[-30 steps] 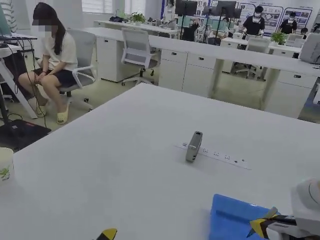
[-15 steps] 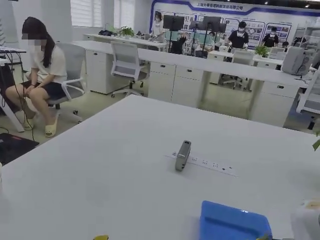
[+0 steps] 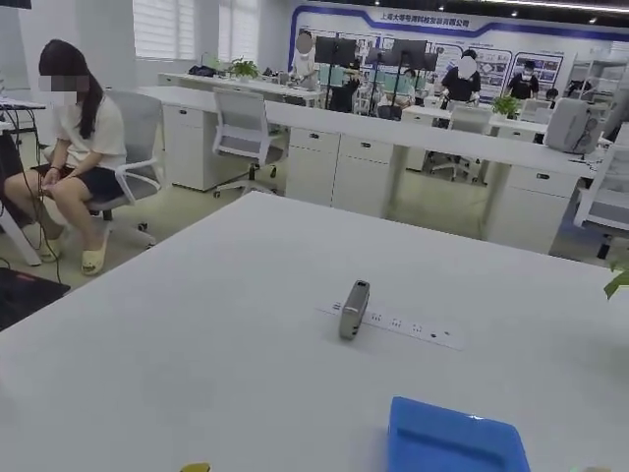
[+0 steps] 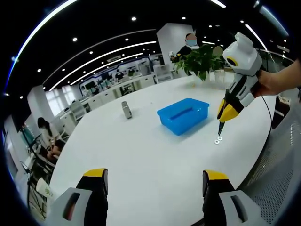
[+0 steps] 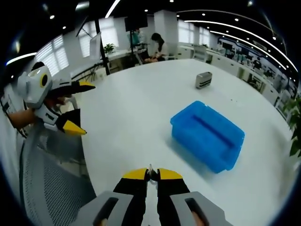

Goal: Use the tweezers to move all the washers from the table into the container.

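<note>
In the left gripper view, two small washers (image 4: 218, 140) lie on the white table (image 4: 141, 150) near its edge, right of the blue container (image 4: 183, 114). My right gripper (image 4: 226, 113) comes in from the right, shut on thin tweezers (image 4: 219, 128) whose tip hangs just above the washers. My left gripper (image 4: 155, 181) stands wide open with nothing between its jaws. In the right gripper view, the right gripper (image 5: 152, 175) is shut on the tweezers (image 5: 151, 168). The container (image 5: 207, 134) sits ahead to the right, and the open left gripper (image 5: 80, 107) is held off the table's left edge. The container (image 3: 457, 442) looks empty.
A grey box (image 3: 353, 309) stands on a power strip (image 3: 413, 326) set in the table beyond the container. A potted plant (image 4: 200, 59) sits at the far end. A person (image 3: 84, 147) sits on a chair to the left; desks and other people are behind.
The head camera has tilted up, so the right gripper at the lower right edge has slipped out of that picture. Nothing on the table has moved.
</note>
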`<state>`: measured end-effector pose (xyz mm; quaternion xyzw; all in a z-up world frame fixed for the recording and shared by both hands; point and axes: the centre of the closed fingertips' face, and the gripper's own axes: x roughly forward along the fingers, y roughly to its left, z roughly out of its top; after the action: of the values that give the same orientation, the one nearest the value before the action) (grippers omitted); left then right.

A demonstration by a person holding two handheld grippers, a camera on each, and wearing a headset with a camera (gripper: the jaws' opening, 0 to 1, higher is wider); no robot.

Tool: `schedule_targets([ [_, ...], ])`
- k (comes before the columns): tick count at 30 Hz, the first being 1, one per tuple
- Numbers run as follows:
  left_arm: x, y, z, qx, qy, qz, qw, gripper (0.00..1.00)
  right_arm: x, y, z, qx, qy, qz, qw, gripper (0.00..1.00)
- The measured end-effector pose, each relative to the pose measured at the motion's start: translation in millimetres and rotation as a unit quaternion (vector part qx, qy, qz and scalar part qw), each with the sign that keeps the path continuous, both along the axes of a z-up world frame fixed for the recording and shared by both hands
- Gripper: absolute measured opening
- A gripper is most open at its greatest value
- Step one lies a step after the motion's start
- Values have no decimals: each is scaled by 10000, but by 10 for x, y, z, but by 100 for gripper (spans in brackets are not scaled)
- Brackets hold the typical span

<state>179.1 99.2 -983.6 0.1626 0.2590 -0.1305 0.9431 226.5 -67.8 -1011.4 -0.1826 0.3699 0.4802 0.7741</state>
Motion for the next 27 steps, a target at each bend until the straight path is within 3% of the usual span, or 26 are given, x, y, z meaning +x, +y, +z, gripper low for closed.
schedule_targets([
  [12,4,13,-6,4,8,30,10000,84,47,-25,-174,-262,-38,-6,9997,4],
  [27,5,18,-8,34,15,39,10000,84,110,-15,-229,-238,-74,-108,9996,3],
])
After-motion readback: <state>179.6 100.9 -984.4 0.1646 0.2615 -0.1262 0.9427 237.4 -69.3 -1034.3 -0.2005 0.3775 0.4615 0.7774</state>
